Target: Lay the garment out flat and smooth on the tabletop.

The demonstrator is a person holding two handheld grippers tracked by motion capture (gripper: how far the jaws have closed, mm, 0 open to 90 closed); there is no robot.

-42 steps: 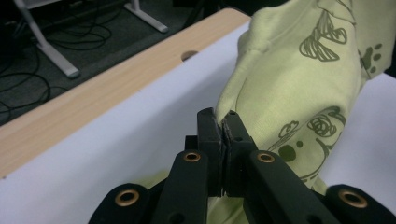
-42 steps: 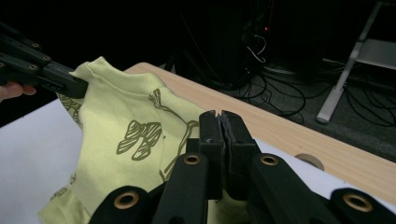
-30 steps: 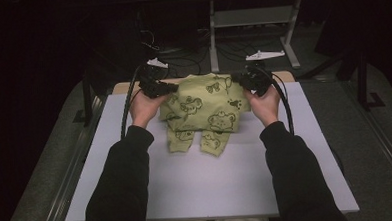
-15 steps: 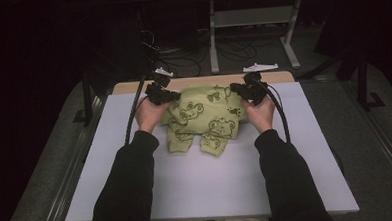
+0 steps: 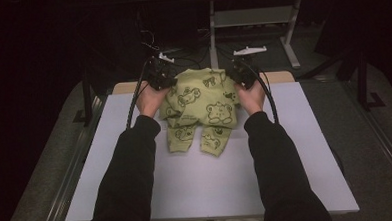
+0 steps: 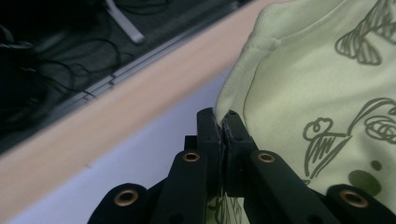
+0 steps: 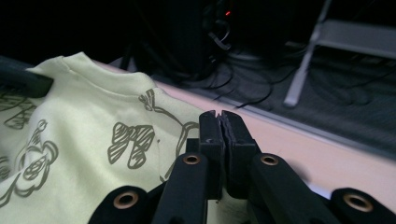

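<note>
On my left, my left gripper (image 5: pixel 163 78) sits near the far edge of the tabletop (image 5: pixel 296 151), and its jaws are pressed together on the fabric of a pale green garment (image 5: pixel 200 106); in the left gripper view (image 6: pixel 223 122) a fold of that cloth's edge is pinched right at the tips, with the wooden strip (image 6: pixel 116 112) of the far edge running past beyond it. The garment, printed with dark outlined bears and bows, lies between my two hands at the far middle of the white tabletop, bunched and raised at the end I hold, while two short parts of it lie flat on the surface toward me. My sleeves (image 5: pixel 132 178) come up from the near edge on either side of it. On my right, my right gripper (image 5: pixel 242 74) holds the opposite side of the garment, its jaws likewise closed tight; in the right gripper view (image 7: pixel 219 122) the green cloth runs in under the closed tips, and the left gripper's dark tip shows at the garment's far corner. Behind the tabletop the floor is dark, with cables (image 7: pixel 243 88) and a grey stand (image 5: pixel 260 17).
</note>
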